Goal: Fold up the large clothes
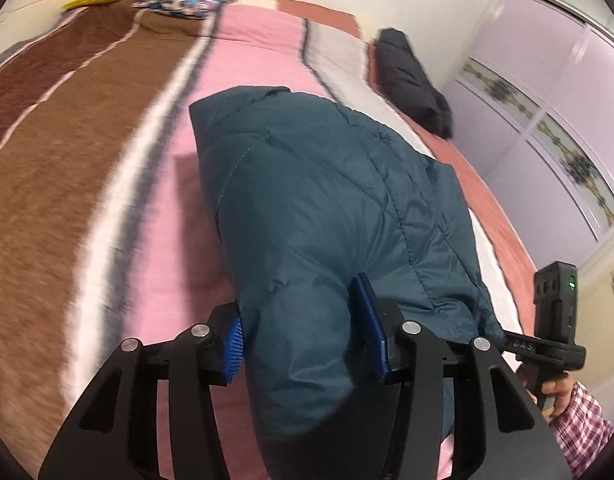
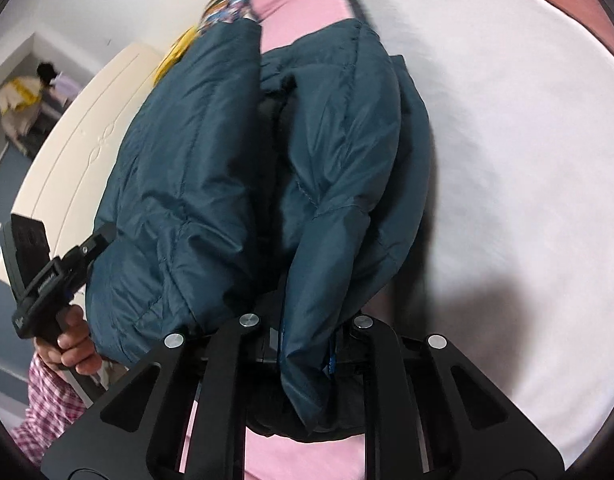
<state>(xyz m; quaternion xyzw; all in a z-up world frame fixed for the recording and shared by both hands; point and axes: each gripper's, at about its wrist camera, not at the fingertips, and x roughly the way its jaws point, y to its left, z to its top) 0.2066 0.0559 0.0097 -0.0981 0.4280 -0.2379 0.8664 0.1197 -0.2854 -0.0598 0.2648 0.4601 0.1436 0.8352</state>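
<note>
1. The left gripper [image 1: 303, 336] is pinching a thick fold of the teal puffer jacket [image 1: 327, 184] between its blue pads [image 1: 369, 320].
2. The right gripper [image 2: 307, 344] is clamping another fold of the jacket.
3. The jacket is hanging over the striped blanket [image 1: 107, 168] on the bed.

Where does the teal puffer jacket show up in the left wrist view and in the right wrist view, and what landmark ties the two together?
Left wrist: teal puffer jacket fills the centre, running from mid-frame down between the tongs.
Right wrist: the jacket fills centre and left, bunched above the tongs.
Shared landmark: the pink stripe of the bedspread.
</note>
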